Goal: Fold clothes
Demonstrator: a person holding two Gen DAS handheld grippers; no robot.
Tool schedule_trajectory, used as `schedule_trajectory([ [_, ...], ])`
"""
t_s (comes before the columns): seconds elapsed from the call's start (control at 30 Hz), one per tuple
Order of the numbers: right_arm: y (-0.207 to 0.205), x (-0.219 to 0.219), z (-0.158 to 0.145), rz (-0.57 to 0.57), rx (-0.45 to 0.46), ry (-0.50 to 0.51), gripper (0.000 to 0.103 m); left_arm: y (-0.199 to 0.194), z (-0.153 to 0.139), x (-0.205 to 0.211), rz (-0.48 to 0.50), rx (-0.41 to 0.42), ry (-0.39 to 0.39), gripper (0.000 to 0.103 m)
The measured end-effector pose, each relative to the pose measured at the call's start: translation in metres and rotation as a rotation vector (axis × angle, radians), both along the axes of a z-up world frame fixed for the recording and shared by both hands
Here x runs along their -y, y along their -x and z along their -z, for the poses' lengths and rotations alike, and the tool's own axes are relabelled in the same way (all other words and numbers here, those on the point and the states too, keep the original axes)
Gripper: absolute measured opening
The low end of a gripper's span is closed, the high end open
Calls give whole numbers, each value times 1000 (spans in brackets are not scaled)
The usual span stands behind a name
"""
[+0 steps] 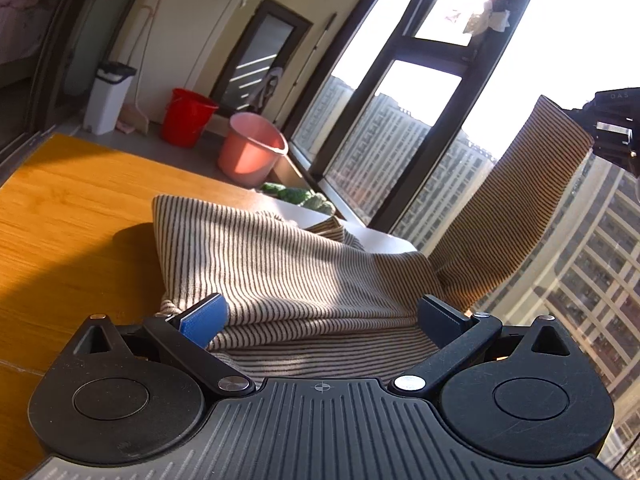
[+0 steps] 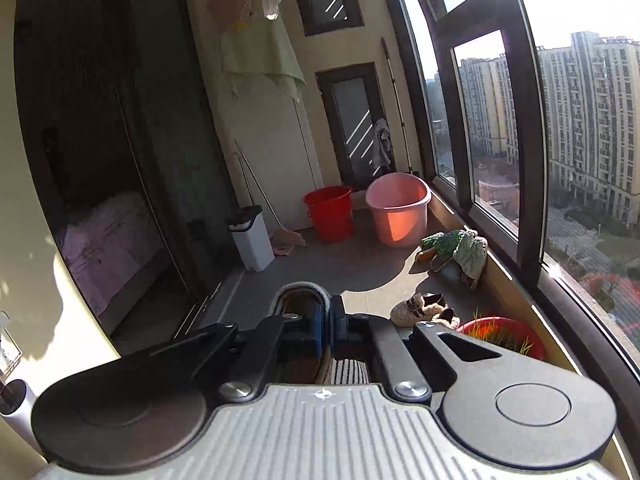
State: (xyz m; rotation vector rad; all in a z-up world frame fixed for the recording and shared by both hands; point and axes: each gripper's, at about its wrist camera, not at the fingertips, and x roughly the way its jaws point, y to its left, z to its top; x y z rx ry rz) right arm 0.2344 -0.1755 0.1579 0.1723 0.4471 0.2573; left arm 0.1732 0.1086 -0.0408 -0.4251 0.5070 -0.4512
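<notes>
Wooden table (image 1: 60,208) at 9 o'clock. Striped garment (image 1: 280,264) lies on it at centre, between the wide-spread fingers of the left gripper (image 1: 320,316) — not pinched. Its sleeve (image 1: 520,200) rises toward 2 o'clock, clamped in the closed right gripper (image 2: 329,320).

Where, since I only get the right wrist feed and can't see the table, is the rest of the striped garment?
Observer: The striped garment lies bunched on the wooden table; only the sleeve runs up, taut, to your right gripper.
Operator: Is the left gripper pinning it down?
Observer: No. The left gripper is open, with the garment's near edge lying between its fingers, unpinched.
</notes>
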Motion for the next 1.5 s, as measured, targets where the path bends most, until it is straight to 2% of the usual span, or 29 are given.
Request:
schedule_trajectory([
  [0.13,-17,-74,6,-144,-29,38,3,1,1,8,48,3,-17,103],
  [0.27,-28,-135,27,-257,-71,85,4,2,4,10,59,-1,-19,103],
  [0.43,-29,-160,45,-315,-101,80,12,-1,8,5,46,-23,6,103],
  [0.47,-29,-159,47,-318,-102,71,16,-1,8,5,44,-26,9,103],
  [0.57,-27,-141,54,-295,-100,39,38,-2,9,6,40,-36,10,103],
  [0.7,-21,-102,75,-231,-111,35,54,-3,10,7,37,-47,11,103],
  [0.73,-16,-90,84,-214,-121,36,57,-4,10,6,36,-51,13,103],
  [0.8,-2,-70,106,-195,-143,40,72,-5,11,6,33,-59,19,103],
  [0.83,5,-60,117,-187,-154,43,76,-5,12,5,31,-64,23,103],
  [1.0,49,-35,177,-208,-212,48,103,-8,15,5,18,-87,23,103],
  [1.13,71,-30,210,-266,-246,33,103,-10,13,13,3,-87,-29,103],
  [1.23,80,-30,221,-287,-224,41,103,-11,13,17,-3,-89,-56,103],
  [1.4,79,-25,221,-301,-225,4,103,-11,10,30,-18,-92,-130,103],
  [1.5,81,-23,220,-303,-222,-13,103,-12,8,34,-22,-92,-148,103],
])
